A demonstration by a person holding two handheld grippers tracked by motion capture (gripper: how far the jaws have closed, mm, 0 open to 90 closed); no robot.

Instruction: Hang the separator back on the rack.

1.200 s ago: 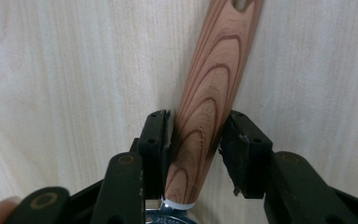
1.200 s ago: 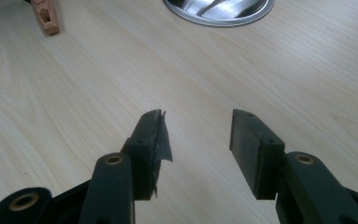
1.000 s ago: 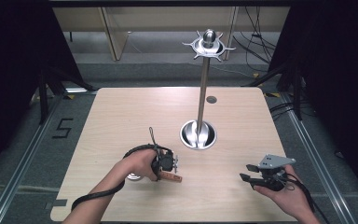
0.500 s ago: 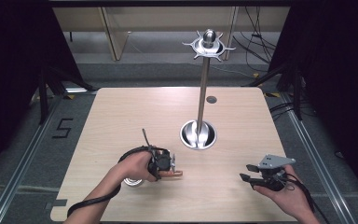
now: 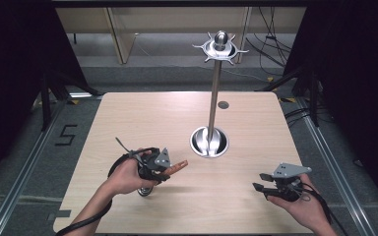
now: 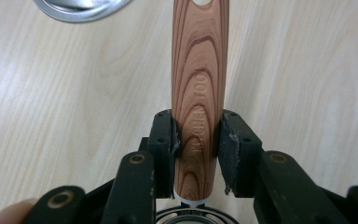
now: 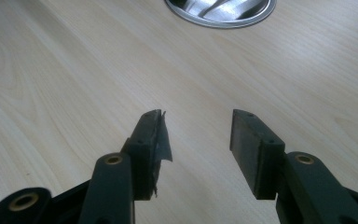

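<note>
Wooden handle [image 6: 197, 93] over pale table [image 5: 142, 118]

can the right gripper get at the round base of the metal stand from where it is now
Probably yes. The right gripper is open and holds nothing, and bare table lies between it and the stand base. The left gripper, shut on a wooden handle, sits aside.

1. Metal stand [image 5: 211, 118]: tall pole on a round base, right of centre on the tabletop [image 5: 142, 118]; main obstacle, with a spiked top ring high up.
2. Left tongs [image 5: 170, 169] clamped on a wooden handle [image 6: 198, 88] that juts toward the stand base, tip near it, not touching.
3. Right tongs [image 5: 258, 182] gape over bare wood near the front right edge; clear path ahead up to the stand base [image 7: 221, 11].
4. Far left and rear left of tabletop bare.
5. Small dark disc [image 5: 223, 104] set flat behind the stand.
</note>
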